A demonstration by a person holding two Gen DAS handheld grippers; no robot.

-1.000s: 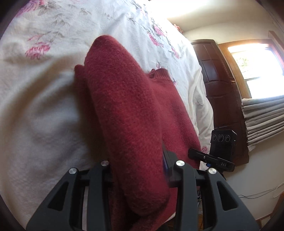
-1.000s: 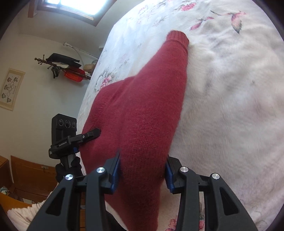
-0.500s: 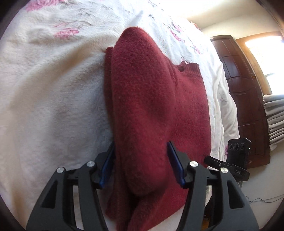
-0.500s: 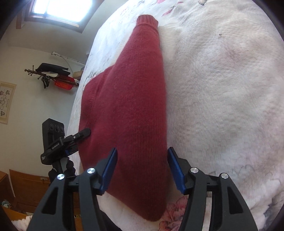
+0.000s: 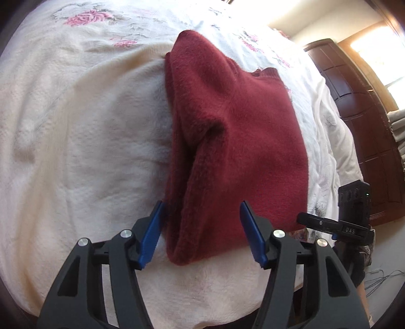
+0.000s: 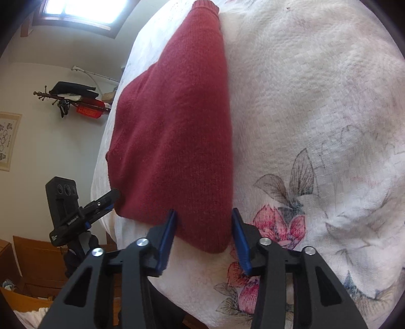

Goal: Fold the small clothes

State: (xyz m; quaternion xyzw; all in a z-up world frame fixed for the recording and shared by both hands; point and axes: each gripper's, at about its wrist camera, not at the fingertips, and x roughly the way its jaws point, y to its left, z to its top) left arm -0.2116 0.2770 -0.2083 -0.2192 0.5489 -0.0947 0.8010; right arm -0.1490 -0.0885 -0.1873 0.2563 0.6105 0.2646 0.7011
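A: Where's the dark red knitted sweater?

B: On the white floral bedspread, long axis straight ahead of both claws.

A: Grip?

B: None. Left gripper and right gripper spread wide, each straddling a near hem corner.

The white bedspread lies bare on the sweater's left. On its right, the other gripper stands near.

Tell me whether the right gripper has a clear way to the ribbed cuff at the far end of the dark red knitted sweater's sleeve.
Probably yes: the right gripper is open, and nothing lies on the sleeve between it and the ribbed cuff.
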